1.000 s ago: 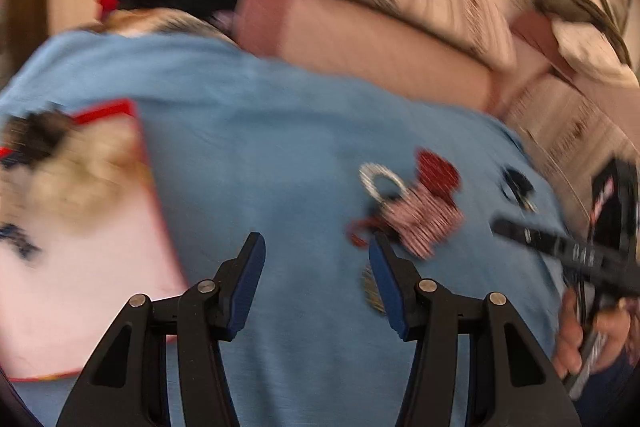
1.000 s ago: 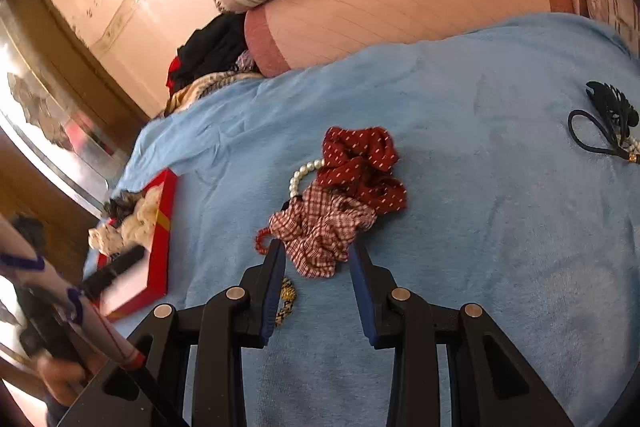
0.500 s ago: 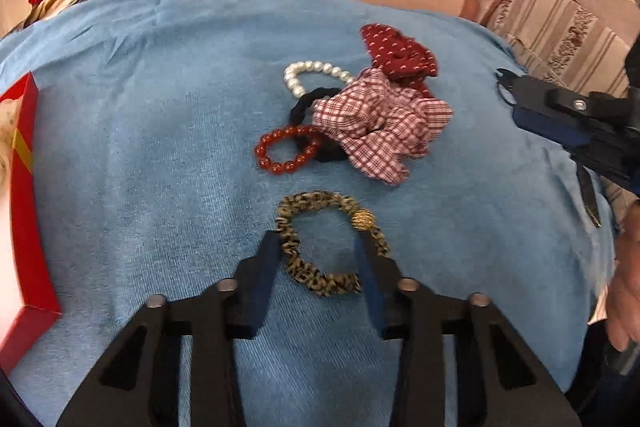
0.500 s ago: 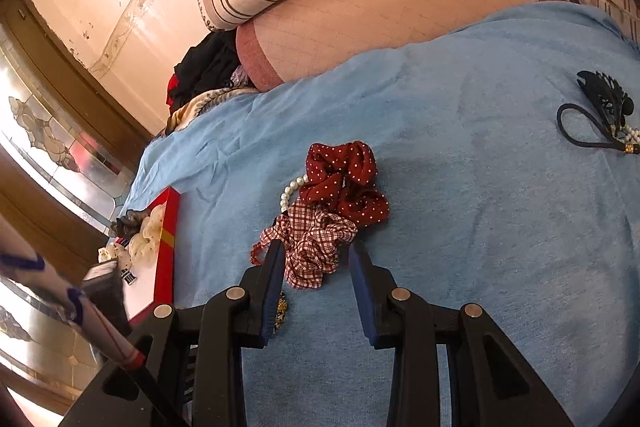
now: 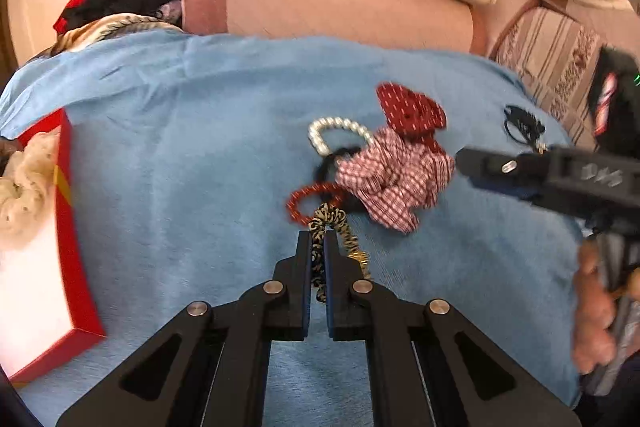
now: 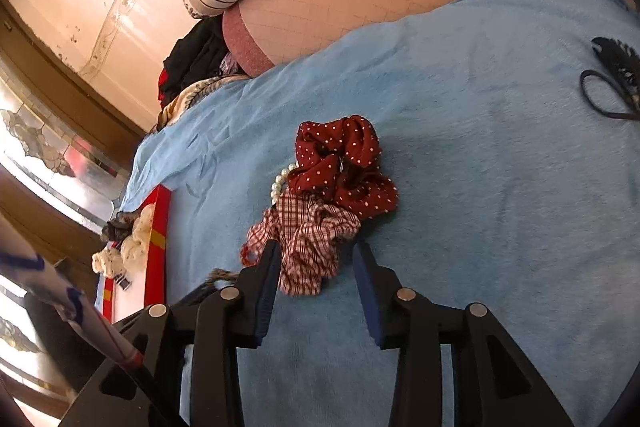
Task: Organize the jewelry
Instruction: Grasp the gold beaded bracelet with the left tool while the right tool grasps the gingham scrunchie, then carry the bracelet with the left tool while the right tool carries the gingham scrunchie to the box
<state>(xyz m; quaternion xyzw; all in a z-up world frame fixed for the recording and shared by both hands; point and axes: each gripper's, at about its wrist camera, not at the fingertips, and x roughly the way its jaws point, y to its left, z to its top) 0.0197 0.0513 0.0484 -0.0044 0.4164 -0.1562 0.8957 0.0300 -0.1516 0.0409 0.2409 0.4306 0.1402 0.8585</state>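
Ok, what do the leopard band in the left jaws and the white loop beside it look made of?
Leopard band: seemingly fabric over elastic, matte and crinkled, with a shiny gold metal-looking bead. White loop: round glossy beads, pearl-like; real or plastic can't be told.

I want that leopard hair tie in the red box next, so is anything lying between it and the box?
Nothing visible does. The left gripper is shut on the leopard hair tie, and only bare blue blanket lies between it and the red box at the left.
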